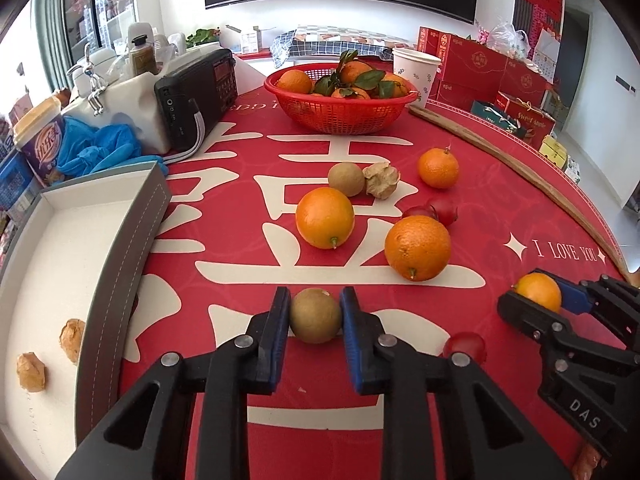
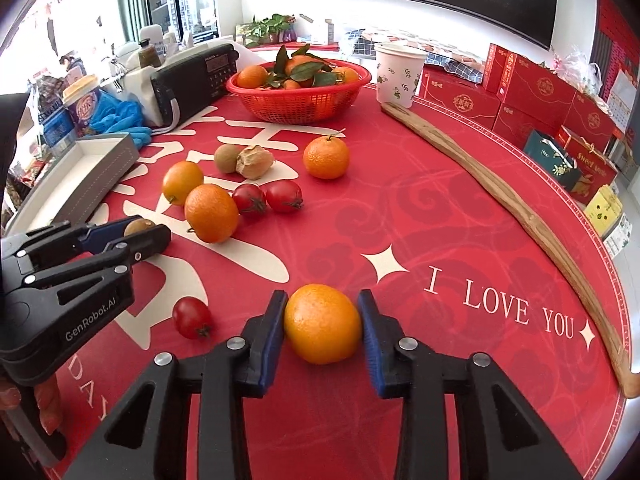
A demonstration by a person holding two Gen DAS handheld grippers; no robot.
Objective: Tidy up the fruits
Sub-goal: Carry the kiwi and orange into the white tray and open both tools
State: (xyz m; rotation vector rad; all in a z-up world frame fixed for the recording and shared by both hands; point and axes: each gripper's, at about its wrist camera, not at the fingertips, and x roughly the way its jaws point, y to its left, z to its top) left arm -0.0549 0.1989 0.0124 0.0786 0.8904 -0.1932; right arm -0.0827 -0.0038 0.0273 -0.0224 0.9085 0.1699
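Note:
My left gripper (image 1: 315,312) is shut on a brown round fruit (image 1: 315,315) low over the red tablecloth; it also shows in the right wrist view (image 2: 138,229). My right gripper (image 2: 322,322) is shut on a small orange (image 2: 322,323), which also shows in the left wrist view (image 1: 538,291). Loose oranges (image 1: 325,217) (image 1: 417,247) (image 1: 438,168), another brown fruit (image 1: 346,178), a papery husk fruit (image 1: 382,180) and cherry tomatoes (image 2: 284,196) (image 2: 191,317) lie on the cloth. A grey tray (image 1: 120,240) at left holds two husk fruits (image 1: 72,338).
A red basket (image 1: 340,114) of leafy oranges stands at the back, with a paper cup (image 1: 414,68) beside it. A black radio (image 1: 196,96), blue gloves (image 1: 100,152) and a tub sit at back left. A long wooden stick (image 2: 520,216) lies along the right edge. Red boxes stand beyond.

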